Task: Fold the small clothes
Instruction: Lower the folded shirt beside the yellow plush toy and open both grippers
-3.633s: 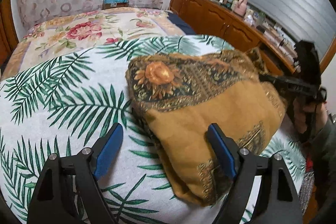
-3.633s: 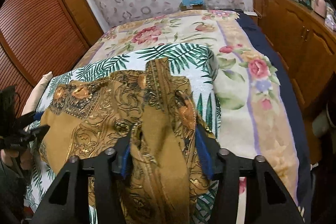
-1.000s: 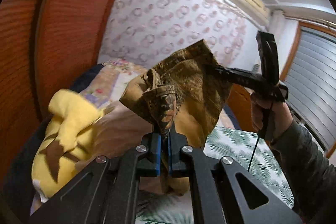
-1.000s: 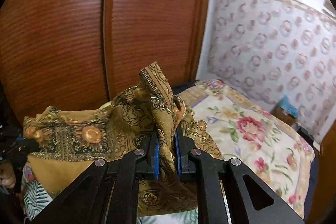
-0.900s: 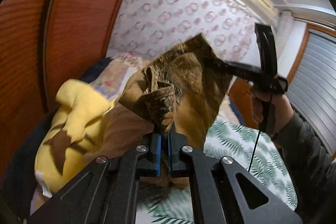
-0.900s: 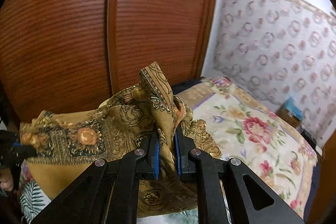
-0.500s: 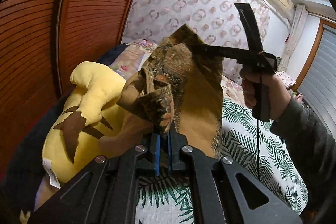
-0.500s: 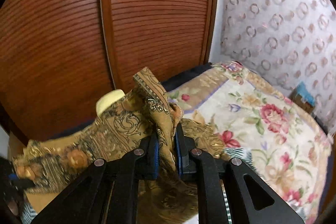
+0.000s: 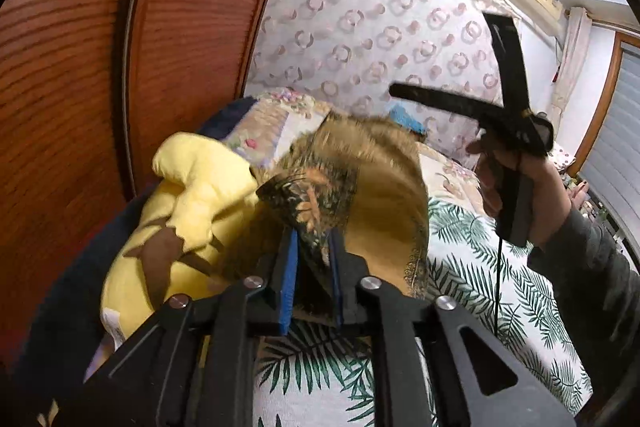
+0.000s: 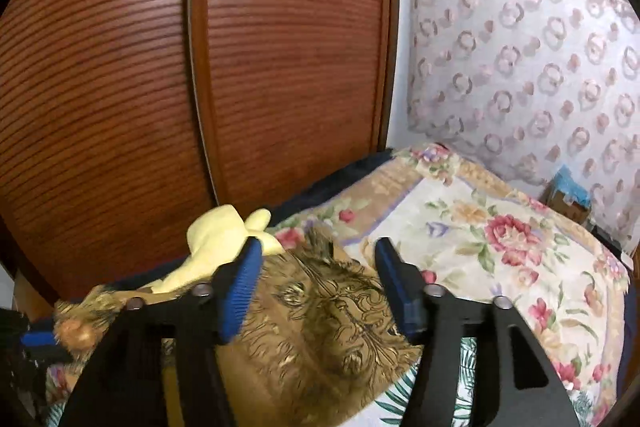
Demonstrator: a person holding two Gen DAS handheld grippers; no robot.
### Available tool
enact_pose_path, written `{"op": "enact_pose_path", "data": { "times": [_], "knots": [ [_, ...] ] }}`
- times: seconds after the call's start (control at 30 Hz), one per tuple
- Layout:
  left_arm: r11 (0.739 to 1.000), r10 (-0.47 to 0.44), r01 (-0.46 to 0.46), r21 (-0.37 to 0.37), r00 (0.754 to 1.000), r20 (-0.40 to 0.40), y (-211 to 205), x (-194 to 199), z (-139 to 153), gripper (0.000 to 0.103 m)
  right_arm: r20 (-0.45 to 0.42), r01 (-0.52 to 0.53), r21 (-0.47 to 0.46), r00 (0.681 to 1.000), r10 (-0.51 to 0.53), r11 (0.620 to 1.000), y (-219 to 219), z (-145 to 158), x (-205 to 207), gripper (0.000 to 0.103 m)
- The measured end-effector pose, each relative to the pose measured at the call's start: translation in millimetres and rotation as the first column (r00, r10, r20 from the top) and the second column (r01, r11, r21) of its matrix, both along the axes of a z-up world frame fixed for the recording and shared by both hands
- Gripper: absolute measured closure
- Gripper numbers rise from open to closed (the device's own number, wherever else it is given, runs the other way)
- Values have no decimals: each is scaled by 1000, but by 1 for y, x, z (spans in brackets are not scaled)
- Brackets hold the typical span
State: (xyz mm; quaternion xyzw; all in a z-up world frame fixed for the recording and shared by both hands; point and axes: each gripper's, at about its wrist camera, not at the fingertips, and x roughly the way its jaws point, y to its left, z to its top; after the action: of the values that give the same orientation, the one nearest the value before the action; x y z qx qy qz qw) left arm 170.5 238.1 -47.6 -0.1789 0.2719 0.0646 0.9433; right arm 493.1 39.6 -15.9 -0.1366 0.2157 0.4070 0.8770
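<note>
The ochre paisley garment (image 9: 372, 187) hangs blurred over the palm-leaf sheet (image 9: 472, 259). My left gripper (image 9: 312, 247) has its jaws a little apart with a fold of the garment between the blue pads. My right gripper (image 10: 320, 259) is open and empty above the garment (image 10: 320, 331), which lies slack below it. In the left wrist view the right gripper (image 9: 404, 91) is held up in a hand, clear of the cloth.
A yellow plush toy (image 9: 188, 195) lies left of the garment, against the wooden wardrobe doors (image 10: 200, 67). The floral bedspread (image 10: 500, 247) stretches to the patterned wall. A blue box (image 10: 568, 195) sits at the bed's far end.
My right gripper has opened and let go of the garment, which has dropped. My left gripper's jaws have parted slightly around the cloth.
</note>
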Motion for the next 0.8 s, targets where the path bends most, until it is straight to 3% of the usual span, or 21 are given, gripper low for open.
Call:
{"op": "enact_pose_path", "data": {
  "times": [0.07, 0.13, 0.23, 0.3, 0.53, 0.7, 0.8],
  "knots": [
    [999, 8, -9, 40, 1000, 18, -5, 1, 6, 73, -27, -32, -9, 999, 31, 999, -10, -8, -11, 39],
    [998, 3, -4, 59, 1000, 8, -9, 7, 6, 55, -73, -66, -39, 995, 63, 997, -6, -20, -12, 39],
    [998, -20, 20, 66, 1000, -2, -14, 16, 4, 48, -80, -36, -109, 996, 27, 993, -3, -38, -10, 39],
    [994, -28, 30, 104, 999, -27, -20, 23, -2, 40, -132, -36, -116, 991, 20, 993, 1, -47, 5, 39],
    [990, -58, 75, 120, 989, -137, -26, 36, -32, 34, -220, 16, -128, 974, -44, 992, 21, -67, 44, 39],
    [989, -50, 70, 134, 988, -143, -30, 31, -28, 27, -211, 45, -120, 975, -70, 992, 30, -63, 38, 38],
    [985, -47, 69, 156, 989, -139, -37, 29, -21, 26, -204, 61, -104, 976, -82, 993, 9, -56, 3, 38]
  ]
}}
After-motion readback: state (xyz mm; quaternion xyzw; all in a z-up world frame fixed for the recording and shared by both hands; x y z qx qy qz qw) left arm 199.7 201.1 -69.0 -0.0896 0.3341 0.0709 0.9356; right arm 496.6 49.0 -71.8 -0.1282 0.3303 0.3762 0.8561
